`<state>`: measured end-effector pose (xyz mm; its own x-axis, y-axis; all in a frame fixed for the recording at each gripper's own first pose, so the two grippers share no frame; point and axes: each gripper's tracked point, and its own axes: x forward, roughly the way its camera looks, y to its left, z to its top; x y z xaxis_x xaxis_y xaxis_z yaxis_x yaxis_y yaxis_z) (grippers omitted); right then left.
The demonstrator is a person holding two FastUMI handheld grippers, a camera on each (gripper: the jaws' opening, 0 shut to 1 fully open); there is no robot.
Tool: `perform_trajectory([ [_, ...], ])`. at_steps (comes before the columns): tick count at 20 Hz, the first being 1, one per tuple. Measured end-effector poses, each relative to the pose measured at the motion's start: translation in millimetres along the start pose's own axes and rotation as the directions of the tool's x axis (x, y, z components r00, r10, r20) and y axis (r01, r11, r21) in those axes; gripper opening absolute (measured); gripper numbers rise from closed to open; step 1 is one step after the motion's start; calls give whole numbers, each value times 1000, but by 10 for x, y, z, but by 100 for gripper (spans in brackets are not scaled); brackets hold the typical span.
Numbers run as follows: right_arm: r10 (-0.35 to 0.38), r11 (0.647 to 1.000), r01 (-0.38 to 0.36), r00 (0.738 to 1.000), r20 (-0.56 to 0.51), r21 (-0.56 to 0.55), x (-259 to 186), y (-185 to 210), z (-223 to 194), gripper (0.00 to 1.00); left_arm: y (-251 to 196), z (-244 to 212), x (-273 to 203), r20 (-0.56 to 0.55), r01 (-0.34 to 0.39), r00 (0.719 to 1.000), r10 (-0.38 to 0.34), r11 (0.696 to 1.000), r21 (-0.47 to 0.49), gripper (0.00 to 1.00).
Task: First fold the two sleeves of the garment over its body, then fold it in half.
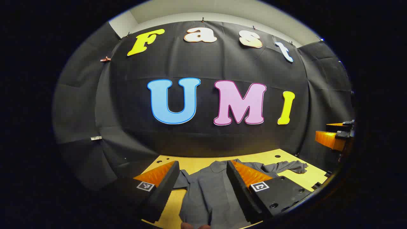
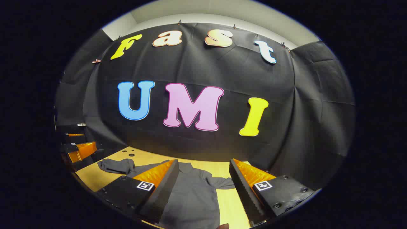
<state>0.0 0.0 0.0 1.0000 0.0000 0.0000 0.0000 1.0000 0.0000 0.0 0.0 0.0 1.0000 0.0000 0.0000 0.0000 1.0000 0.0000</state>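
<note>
A grey shirt [image 1: 206, 190] lies face up on the yellow counter [image 1: 190, 163], collar toward the black cloth wall [image 1: 203, 133], its body running toward the near edge. In the left gripper view, the left hand-held gripper [image 1: 203, 183] hangs above the shirt with its fingers spread wide and nothing between them; the garment's body shows in the gap. One sleeve [image 1: 286, 166] stretches out crumpled across the counter toward the far right, and the shorter visible part of the other sleeve [image 1: 181, 179] peeks out beside the left finger. The right hand-held gripper [image 1: 332, 135] shows at the right rim of that view, above the counter, its own state not clear from there. In the right gripper view, the right hand-held gripper [image 2: 203, 186] is likewise released, jaws wide apart over the shirt [image 2: 190, 197], gripping nothing. Each finger carries a small square black-and-white marker [image 2: 145, 185]; no brand or readable wording shows on the shirt. Small round holes [image 2: 130, 154] dot the counter [image 2: 89, 176] near the wall.
</note>
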Motion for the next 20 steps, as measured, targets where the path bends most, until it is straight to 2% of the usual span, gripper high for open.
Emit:
perform_trajectory([
  [17, 21, 1000, -21, 1000, 5, -15, 190, -128, 11, 98, -173, -22, 178, -6, 12, 1000, -12, 1000, 11, 94],
  [20, 32, 999, -32, 999, -21, 15, 276, -185, 20, 98, -242, -11, 214, -3, 18, 1000, -18, 1000, 15, 94],
])
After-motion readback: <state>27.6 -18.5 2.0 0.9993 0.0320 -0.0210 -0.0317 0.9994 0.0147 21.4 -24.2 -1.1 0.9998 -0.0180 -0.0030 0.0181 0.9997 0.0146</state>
